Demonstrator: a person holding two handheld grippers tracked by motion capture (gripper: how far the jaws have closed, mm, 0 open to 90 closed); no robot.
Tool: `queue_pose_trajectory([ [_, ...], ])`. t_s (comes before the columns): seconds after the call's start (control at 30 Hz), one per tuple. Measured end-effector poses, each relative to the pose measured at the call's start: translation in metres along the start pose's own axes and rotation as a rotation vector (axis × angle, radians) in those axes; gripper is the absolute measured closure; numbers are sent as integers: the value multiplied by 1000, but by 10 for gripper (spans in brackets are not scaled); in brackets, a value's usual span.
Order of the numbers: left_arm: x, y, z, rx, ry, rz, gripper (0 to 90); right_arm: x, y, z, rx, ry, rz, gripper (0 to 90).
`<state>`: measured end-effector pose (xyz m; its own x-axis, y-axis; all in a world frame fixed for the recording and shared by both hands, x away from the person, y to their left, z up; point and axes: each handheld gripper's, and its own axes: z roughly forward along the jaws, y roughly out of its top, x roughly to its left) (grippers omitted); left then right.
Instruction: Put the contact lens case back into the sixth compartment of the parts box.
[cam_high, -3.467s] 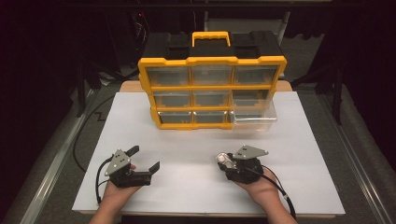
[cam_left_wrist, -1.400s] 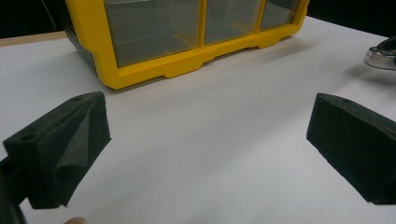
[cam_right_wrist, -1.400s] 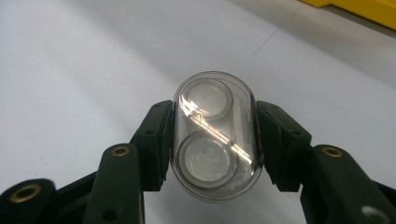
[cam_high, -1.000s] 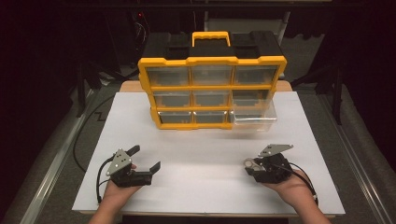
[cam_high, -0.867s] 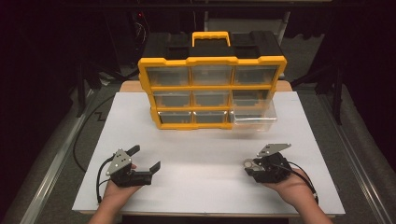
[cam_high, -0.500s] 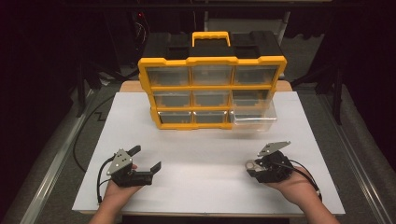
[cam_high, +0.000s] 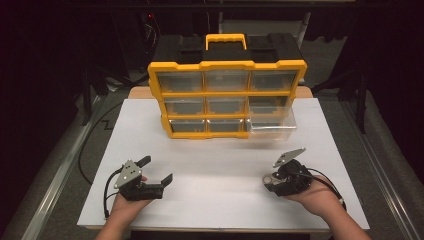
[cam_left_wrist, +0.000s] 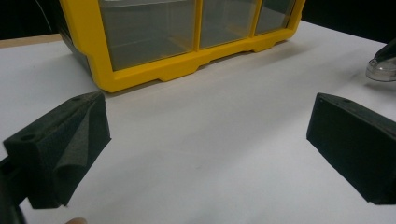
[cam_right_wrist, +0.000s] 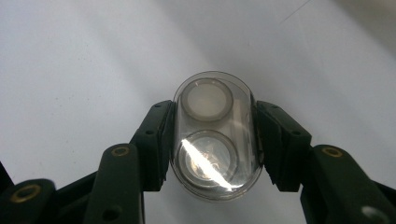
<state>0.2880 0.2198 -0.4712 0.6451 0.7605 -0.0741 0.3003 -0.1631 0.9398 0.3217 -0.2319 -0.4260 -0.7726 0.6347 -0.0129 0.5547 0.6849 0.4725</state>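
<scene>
A clear oval case (cam_right_wrist: 215, 135) with two round wells was pinched by the right claw (cam_right_wrist: 215, 140) over the white desk (cam_high: 225, 160). The left claw (cam_left_wrist: 205, 144) was spread, empty. A yellow drawer cabinet (cam_high: 227, 97) stood behind, well apart.

A yellow drawer organizer (cam_high: 227, 97) stands at the far side of the white counter (cam_high: 220, 165), its bottom right drawer (cam_high: 272, 127) pulled out. The left tool (cam_high: 156, 171) rests open near the front edge; the right tool (cam_high: 272, 181) is well apart.
</scene>
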Motion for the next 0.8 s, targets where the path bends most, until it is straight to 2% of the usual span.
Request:
queue_pose_trajectory([
  [0.2, 0, 0, 0, -2, -4, 4, 7, 2, 4, 0, 36, 7, -26, 500],
  [0.8, 0, 0, -1, -11, -15, 15, 7, 0, 14, -19, 92, 13, -68, 501],
])
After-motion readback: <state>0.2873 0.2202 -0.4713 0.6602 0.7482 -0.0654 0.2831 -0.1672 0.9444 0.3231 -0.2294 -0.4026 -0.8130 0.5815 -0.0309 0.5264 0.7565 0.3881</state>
